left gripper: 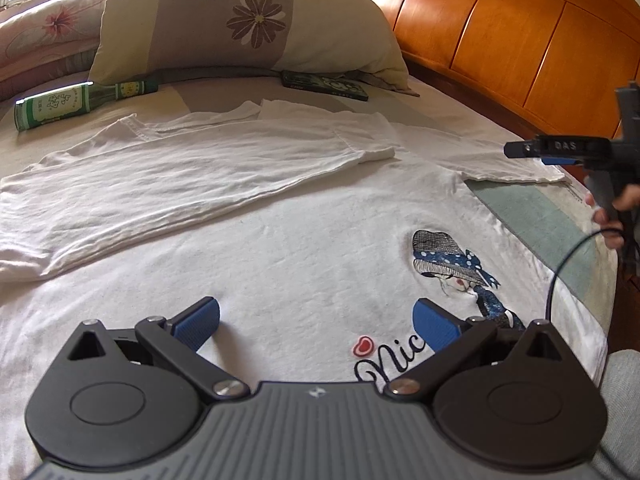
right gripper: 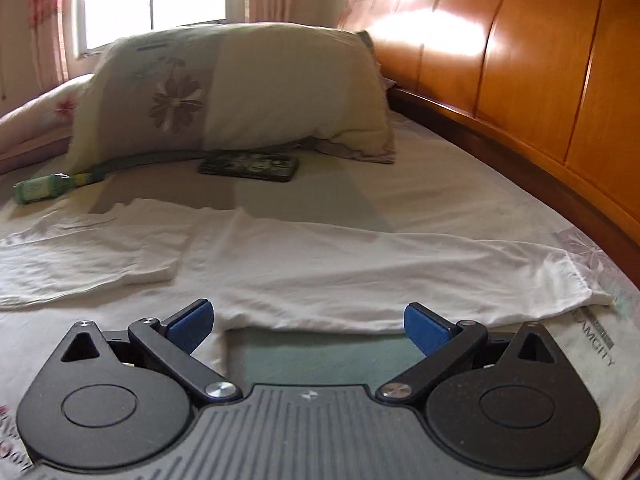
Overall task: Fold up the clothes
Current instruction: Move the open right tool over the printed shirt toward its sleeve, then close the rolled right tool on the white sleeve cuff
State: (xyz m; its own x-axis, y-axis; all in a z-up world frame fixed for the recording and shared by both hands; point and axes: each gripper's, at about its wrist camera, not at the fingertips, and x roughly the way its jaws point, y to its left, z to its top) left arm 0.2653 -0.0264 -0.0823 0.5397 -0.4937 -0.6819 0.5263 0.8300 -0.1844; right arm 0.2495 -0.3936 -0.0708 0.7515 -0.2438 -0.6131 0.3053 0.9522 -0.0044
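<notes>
Left to right across the bed (left gripper: 540, 216). Green bottle (left gripper: 68, 106) at ten o'clock of my left view, dark flat case (left gripper: 324, 85) at twelve, both near the flowered pillow (left gripper: 248, 20).

White T-shirt (left gripper: 280, 240) lies spread on the sheet, print side up. One side panel with its sleeve (left gripper: 168, 172) is turned in over the body, nine to twelve o'clock.

My left gripper (left gripper: 316, 320) hovers low over the shirt's lower body, jaws spread, nothing held.

My right gripper (right gripper: 308, 322) is at the shirt's other side, jaws spread and empty, just short of the outstretched sleeve (right gripper: 440, 272), which runs flat toward three o'clock.

Judgement: mid-fold, one side in, one side out. The next move calls for pinching that sleeve and carrying it across to match.
</notes>
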